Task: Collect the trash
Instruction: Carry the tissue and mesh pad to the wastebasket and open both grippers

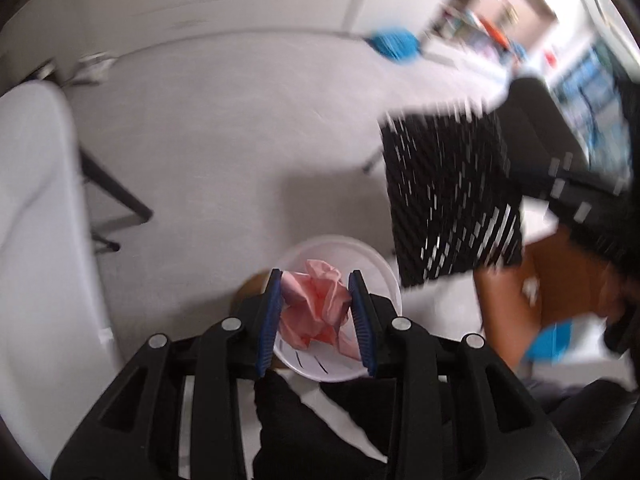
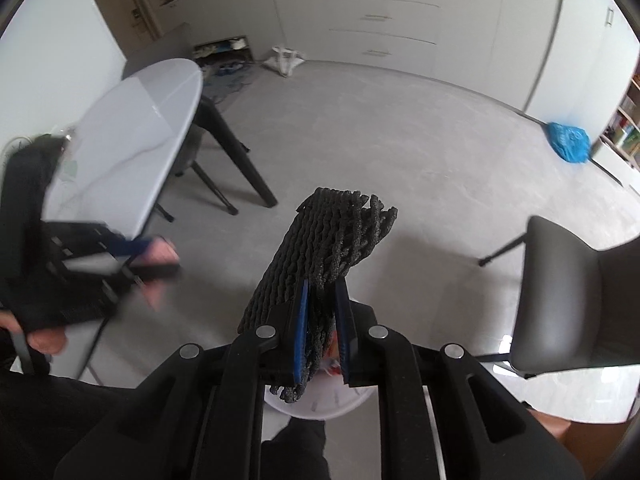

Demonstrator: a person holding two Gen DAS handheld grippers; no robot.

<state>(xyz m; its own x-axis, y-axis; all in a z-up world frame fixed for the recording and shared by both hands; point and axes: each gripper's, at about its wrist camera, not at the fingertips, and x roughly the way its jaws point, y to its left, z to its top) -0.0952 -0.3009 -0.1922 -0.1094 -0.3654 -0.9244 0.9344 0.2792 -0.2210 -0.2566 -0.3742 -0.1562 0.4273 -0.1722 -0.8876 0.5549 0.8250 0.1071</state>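
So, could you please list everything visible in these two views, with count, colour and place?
crumpled paper: one, pink, clamped in the left gripper above the bin
foam net: one, black, clamped in the right gripper
waste bin: one, white, on the floor below both grippers
table: one, pale grey top, left
chair: one, dark grey, right
plastic bag: one, blue, far floor by the cabinets
left gripper: black, blue pads
right gripper: black, blue pads
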